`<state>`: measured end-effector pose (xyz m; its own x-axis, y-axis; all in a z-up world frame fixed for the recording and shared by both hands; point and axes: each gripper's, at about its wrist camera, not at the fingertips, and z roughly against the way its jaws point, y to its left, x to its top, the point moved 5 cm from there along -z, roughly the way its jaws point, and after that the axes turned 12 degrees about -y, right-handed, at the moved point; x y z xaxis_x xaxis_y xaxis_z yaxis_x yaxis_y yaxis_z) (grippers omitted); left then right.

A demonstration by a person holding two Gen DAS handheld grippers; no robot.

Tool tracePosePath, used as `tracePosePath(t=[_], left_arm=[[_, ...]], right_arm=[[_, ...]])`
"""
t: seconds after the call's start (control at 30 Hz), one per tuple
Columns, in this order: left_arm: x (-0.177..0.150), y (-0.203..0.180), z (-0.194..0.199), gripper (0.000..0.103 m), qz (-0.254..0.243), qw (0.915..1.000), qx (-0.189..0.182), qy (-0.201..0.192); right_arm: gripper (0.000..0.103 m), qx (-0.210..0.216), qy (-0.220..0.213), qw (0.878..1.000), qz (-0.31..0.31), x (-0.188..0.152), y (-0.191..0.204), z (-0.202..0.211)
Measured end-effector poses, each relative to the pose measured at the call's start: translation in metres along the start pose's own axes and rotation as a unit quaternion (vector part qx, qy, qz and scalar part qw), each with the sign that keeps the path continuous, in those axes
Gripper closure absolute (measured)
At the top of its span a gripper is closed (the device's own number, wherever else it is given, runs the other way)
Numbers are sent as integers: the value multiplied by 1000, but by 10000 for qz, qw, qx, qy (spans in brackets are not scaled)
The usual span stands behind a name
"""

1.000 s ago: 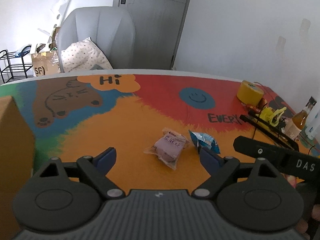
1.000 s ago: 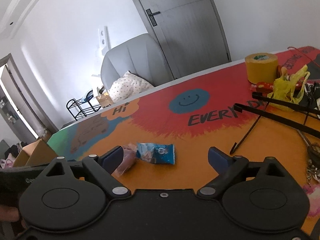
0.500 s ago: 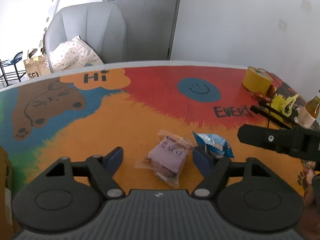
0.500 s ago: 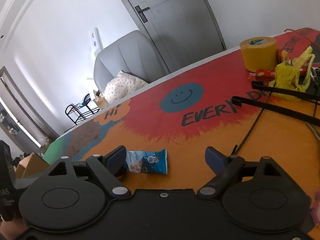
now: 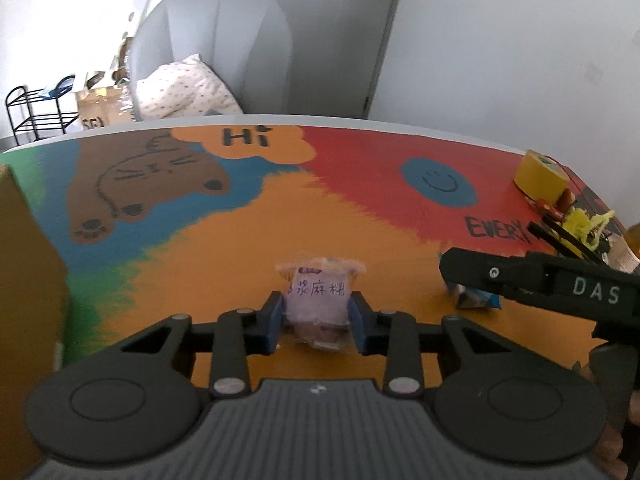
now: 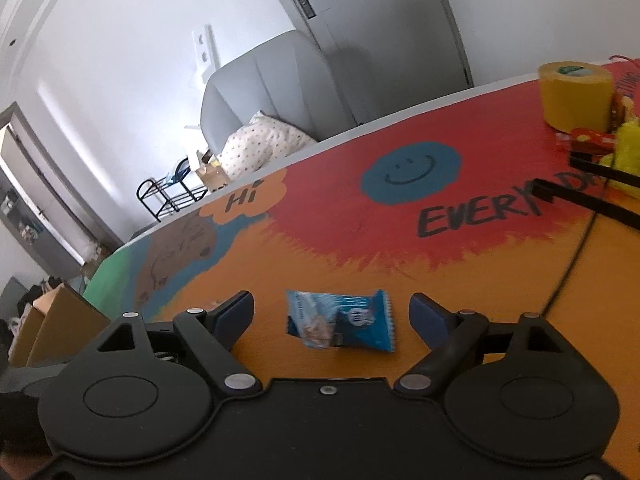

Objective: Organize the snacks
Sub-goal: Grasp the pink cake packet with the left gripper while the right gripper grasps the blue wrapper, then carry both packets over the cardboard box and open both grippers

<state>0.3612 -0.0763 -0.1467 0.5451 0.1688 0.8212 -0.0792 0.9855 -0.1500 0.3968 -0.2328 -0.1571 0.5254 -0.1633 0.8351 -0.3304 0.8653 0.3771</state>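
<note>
Since half a second ago: left claw [image 5: 317,322] has drawn its blue pads in from wide apart and now pinches the purple snack packet [image 5: 320,300] between them, one pad on each side. Packet was lying askew on the surface [image 5: 224,264] ahead of the claw; it now sits square between the pads with its printed label facing the camera. Whether it has left the surface I cannot tell.

Right claw [image 6: 332,314] has moved closer to the blue snack packet [image 6: 342,320]; the pads remain spread wide, with the packet lying flat on the surface between and just ahead of them, touching neither.

Materials and shapes:
- Purple packet: clear crinkled film, crimped top edge, pale purple block inside, squat and rounded.
- Blue packet: glossy foil, flat rectangle, serrated end seam toward the right pad.
- Surface: matte painted top in orange, red, blue, green and brown patches, with lettering and a smiley disc.
- Cardboard box [image 5: 28,280]: plain brown, at far left of the left claw.
- Yellow tape roll [image 6: 576,96]: thick cylinder, far ahead and right of the right claw.
</note>
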Motion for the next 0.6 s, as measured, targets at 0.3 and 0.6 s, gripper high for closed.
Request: tracePosePath(t=[0.3, 0.6], left_arm=[[-4, 9, 12, 70, 99, 9999, 33, 21], [-8, 10, 30, 71, 194, 9998, -60, 4]], right_arm=[[55, -22, 132, 9993, 357, -9, 11, -1], [68, 80, 44, 9993, 357, -14, 12, 23]])
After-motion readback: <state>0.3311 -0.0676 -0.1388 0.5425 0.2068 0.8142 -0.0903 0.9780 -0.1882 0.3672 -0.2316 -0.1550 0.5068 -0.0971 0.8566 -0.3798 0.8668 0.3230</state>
